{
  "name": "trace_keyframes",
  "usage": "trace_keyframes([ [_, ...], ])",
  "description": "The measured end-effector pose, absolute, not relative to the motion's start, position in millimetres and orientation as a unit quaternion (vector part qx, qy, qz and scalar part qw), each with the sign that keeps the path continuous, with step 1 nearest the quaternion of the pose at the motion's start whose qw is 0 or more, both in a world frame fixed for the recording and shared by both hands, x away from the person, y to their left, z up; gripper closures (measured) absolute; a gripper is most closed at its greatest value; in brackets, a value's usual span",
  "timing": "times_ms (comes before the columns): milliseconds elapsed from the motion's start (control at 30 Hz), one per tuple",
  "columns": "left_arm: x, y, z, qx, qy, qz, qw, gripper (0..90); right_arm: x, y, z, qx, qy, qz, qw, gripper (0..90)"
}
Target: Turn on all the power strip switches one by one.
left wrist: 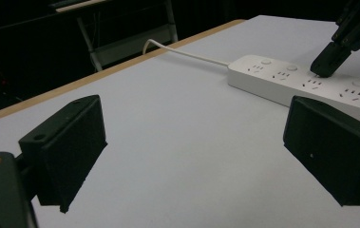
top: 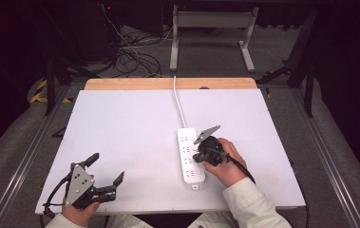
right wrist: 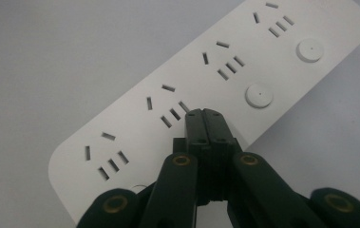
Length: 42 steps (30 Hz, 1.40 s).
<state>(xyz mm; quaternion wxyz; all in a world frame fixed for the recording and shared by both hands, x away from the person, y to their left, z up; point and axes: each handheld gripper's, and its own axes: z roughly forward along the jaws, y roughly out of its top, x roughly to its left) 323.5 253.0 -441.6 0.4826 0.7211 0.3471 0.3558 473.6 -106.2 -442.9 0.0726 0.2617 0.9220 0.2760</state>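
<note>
Power strip [right wrist: 206,90] is what the right gripper [right wrist: 205,114] is working on: jaws pressed fully together, holding nothing, tip down on or just above the strip's top face beside the third socket group. In the left gripper view the same tip [left wrist: 327,64] sits at the strip's button row; actual contact can't be confirmed from either view.

Judgement: this looks like a push on a switch button [right wrist: 259,95].

- Tip is currently beside the sockets, not centred on a button. Pressing here does nothing, or the tip skids on the smooth plastic.
- The strip lies loose on the white table [top: 120,128]. An off-axis push could slide or yaw it; the cord [top: 179,102] running to the far edge gives only slight restraint.
- The closed tip is narrow, so it could catch in a socket slot.

Left gripper [top: 105,183] is near the front-left corner of the table, jaws spread wide, empty, well apart from the strip. It isn't bracing anything, so nothing stops the strip shifting.

Strip location: right of table centre, long axis running away from the person, right hand [top: 225,166] just beside it.
</note>
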Motion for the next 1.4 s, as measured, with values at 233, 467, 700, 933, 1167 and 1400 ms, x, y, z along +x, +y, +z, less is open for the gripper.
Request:
trace_keyframes([
  [233,325.0,254.0,-441.8,0.721,0.349,0.354,0.483,7.4,462.6,-110.2,-420.5,0.220,0.907,0.342,0.110,90.0],
  [467,323.9,253.7,-441.5,0.720,0.348,0.355,0.485,7.4,461.2,-106.9,-420.0,0.219,0.909,0.333,0.123,90.0],
  [700,323.9,253.7,-441.4,0.719,0.348,0.356,0.484,7.4,463.4,-107.6,-418.9,0.227,0.905,0.337,0.126,90.0],
  [933,324.2,253.6,-441.5,0.720,0.349,0.357,0.483,7.4,473.5,-108.6,-418.2,0.243,0.897,0.347,0.128,90.0],
  [1167,324.6,253.8,-441.7,0.720,0.349,0.356,0.482,7.4,485.0,-108.9,-423.3,0.256,0.894,0.345,0.126,90.0],
  [1400,324.3,254.0,-441.6,0.720,0.350,0.355,0.483,7.4,494.5,-107.8,-430.3,0.263,0.895,0.342,0.117,90.0],
])
